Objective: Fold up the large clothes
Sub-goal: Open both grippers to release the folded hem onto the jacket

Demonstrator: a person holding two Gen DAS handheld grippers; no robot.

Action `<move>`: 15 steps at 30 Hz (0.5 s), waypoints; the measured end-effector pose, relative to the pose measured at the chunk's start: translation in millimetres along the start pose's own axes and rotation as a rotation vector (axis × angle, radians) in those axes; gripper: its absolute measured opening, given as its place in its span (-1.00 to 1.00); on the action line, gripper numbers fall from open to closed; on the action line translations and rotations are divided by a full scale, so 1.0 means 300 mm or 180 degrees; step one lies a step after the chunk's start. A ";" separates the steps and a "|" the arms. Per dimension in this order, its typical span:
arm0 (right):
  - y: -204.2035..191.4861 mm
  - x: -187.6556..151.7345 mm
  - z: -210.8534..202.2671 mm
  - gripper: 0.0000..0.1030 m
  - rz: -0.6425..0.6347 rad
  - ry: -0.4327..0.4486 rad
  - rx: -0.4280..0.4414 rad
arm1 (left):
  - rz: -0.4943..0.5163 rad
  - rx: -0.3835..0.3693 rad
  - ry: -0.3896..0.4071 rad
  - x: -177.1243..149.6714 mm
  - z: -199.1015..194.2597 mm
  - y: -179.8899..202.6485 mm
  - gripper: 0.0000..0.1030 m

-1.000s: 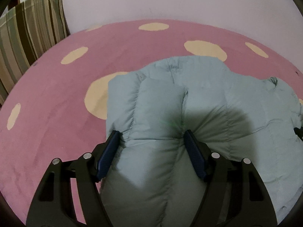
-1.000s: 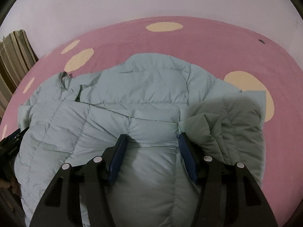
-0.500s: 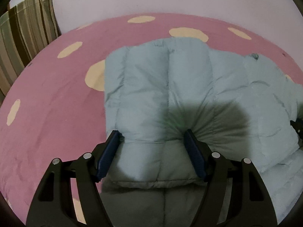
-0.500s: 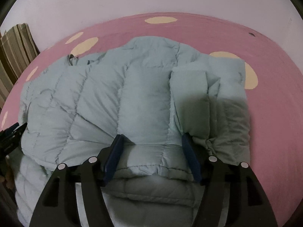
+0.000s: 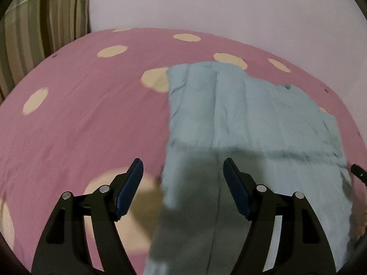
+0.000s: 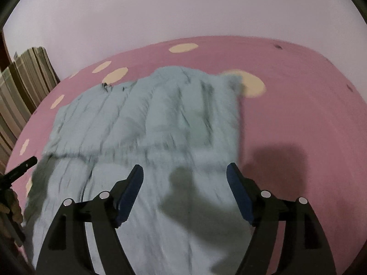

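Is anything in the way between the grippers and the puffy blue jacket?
Nothing visible is. The left gripper and the right gripper are both open right above the jacket, which lies alone on the pink spotted bedsheet.

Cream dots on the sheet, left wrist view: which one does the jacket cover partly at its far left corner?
The large cream dot beside the jacket's far-left corner; its right side is hidden beneath the fabric.
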State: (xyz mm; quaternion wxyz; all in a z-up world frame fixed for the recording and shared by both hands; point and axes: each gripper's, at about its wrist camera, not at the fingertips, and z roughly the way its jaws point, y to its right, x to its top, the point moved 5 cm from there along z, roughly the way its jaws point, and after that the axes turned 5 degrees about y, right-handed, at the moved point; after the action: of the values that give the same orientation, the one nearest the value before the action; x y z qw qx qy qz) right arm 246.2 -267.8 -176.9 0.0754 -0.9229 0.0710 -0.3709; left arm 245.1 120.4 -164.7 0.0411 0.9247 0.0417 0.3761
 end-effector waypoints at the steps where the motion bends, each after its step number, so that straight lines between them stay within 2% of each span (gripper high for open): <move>1: 0.017 -0.028 -0.023 0.44 0.0031 -0.0024 -0.0014 | -0.0014 -0.0009 -0.0008 -0.034 -0.039 -0.016 0.40; 8: 0.137 -0.269 -0.181 0.44 0.0252 -0.0207 -0.0127 | -0.0150 -0.0111 -0.0156 -0.263 -0.222 -0.081 0.43; 15: 0.165 -0.399 -0.261 0.44 0.0392 -0.0271 -0.0001 | -0.0509 -0.0301 -0.0341 -0.423 -0.296 -0.126 0.43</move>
State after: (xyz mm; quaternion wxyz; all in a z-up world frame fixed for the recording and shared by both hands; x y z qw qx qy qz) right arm 102.5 -300.6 -211.1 0.1009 -0.9317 0.1244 -0.3260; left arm 90.8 148.2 -193.3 0.1167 0.9343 0.0953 0.3232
